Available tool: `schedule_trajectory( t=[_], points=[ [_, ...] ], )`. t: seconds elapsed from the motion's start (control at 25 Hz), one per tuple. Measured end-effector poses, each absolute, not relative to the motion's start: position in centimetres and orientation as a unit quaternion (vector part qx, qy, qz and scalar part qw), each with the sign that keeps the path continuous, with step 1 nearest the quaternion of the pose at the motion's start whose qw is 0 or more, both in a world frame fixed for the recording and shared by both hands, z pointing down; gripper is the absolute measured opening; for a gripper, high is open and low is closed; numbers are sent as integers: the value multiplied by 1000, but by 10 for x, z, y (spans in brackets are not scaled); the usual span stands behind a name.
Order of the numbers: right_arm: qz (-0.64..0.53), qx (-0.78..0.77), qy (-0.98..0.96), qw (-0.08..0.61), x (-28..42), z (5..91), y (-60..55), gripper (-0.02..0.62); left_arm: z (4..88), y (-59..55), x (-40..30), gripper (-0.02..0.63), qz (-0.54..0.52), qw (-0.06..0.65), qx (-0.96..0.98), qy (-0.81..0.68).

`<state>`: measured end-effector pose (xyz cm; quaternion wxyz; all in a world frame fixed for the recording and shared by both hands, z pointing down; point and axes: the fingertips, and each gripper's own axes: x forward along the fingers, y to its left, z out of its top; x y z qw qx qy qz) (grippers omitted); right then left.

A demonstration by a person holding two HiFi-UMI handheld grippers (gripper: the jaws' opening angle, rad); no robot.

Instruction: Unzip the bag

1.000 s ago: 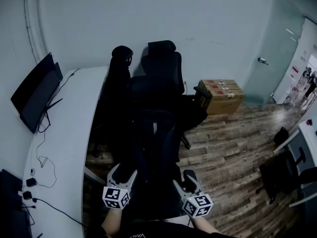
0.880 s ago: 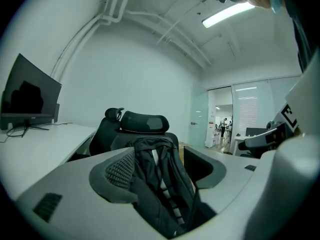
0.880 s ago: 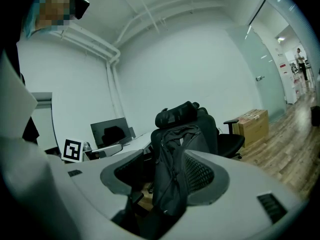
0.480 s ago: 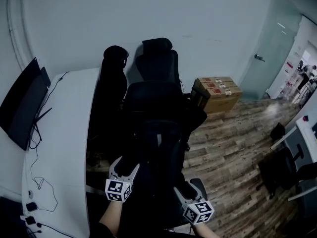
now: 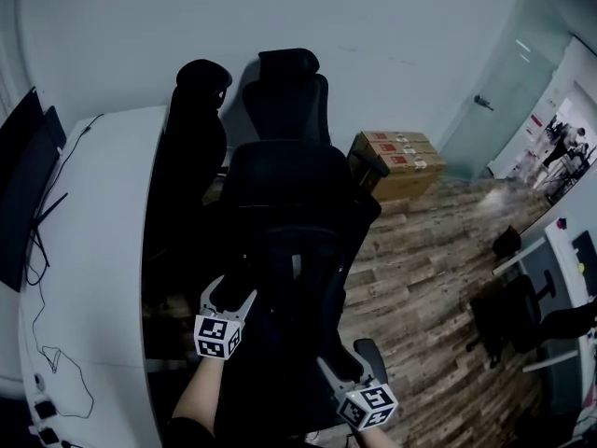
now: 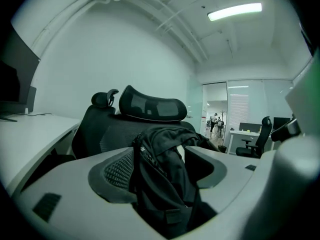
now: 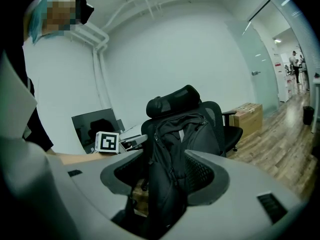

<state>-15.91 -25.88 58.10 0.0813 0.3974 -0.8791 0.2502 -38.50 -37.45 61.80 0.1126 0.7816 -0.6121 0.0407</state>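
office chairs (image 5: 284, 110) stand packed behind the black bag (image 5: 291, 292), which stands upright against the back of the nearest chair. a white desk (image 5: 103, 250) with a monitor (image 5: 28, 185) near its far edge and loose cables runs along the left. cardboard boxes (image 5: 396, 161) sit on the wooden floor by the wall. the left gripper (image 5: 231, 292) and right gripper (image 5: 343, 362) flank the bag, jaws spread wide, bag framed between them. contact is unclear. the zipper is lost in black.
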Motion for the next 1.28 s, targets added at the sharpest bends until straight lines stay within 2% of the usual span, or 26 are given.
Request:
schedule_trajectory(
  t=[0.4,0.8,0.96,1.28],
  points=[
    [269,423,-861,87,-154,607,-280,229,677,-458,-398,327,36,164,776,-608],
    [269,441,-853,70,-129,604,-285,229,704,-474,-389,324,61,199,778,-593],
    [275,443,-851,64,-117,598,-279,229,695,-470,-378,240,74,191,779,-593],
    [272,445,-851,57,-91,586,-263,229,662,-444,-328,169,80,152,797,-578]
  ],
)
